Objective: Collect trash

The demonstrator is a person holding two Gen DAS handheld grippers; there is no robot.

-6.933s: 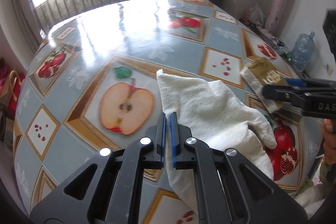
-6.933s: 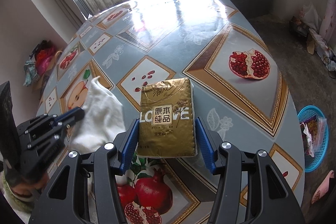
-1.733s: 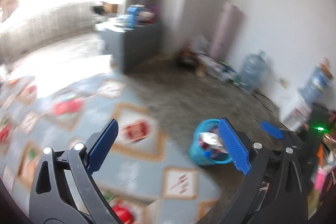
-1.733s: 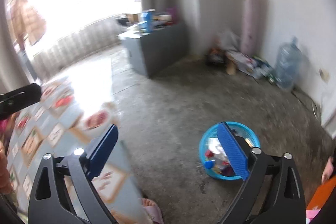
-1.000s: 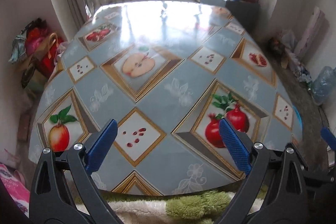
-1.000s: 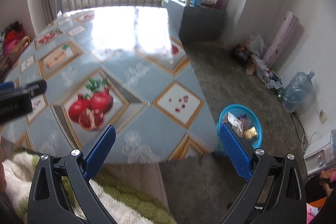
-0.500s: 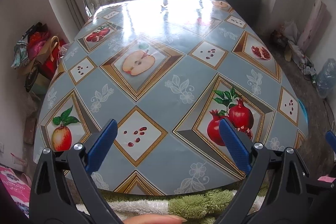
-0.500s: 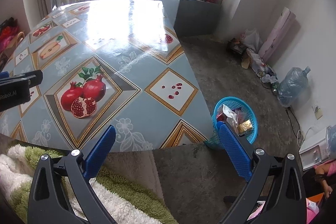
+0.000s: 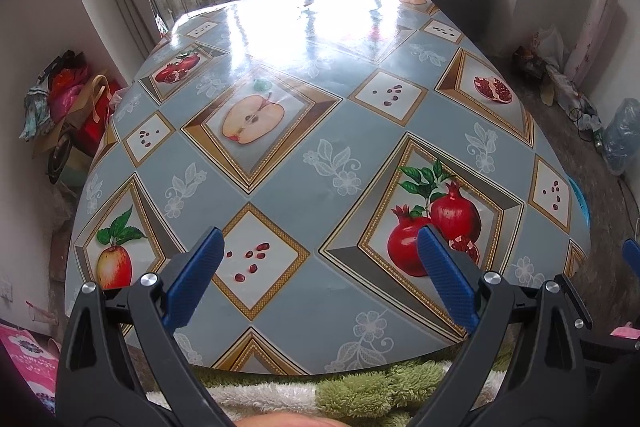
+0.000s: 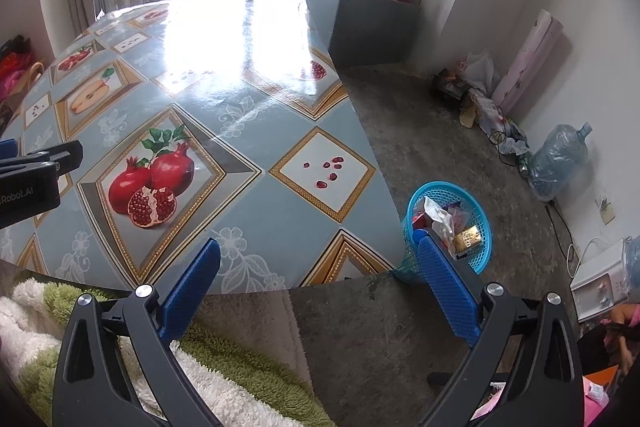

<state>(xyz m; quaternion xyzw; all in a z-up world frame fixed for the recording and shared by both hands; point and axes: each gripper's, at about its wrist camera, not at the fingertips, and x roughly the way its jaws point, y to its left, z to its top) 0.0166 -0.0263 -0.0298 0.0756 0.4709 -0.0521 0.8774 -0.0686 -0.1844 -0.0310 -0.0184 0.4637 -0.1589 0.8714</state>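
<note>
Floor-side blue basket [image 10: 478, 215] of trash — beside wide-apart right gripper [image 10: 320, 277]

Bright window daylight, white glare on the table [image 9: 320, 27], sharp focus, fisheye-warped dark corners.

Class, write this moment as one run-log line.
left hand-held gripper: open, empty | right hand-held gripper: open, empty | gold packet: in blue basket | table: no trash seen

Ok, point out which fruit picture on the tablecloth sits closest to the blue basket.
The pomegranate-seed diamond by the table's right edge, nearest the blue basket.
</note>
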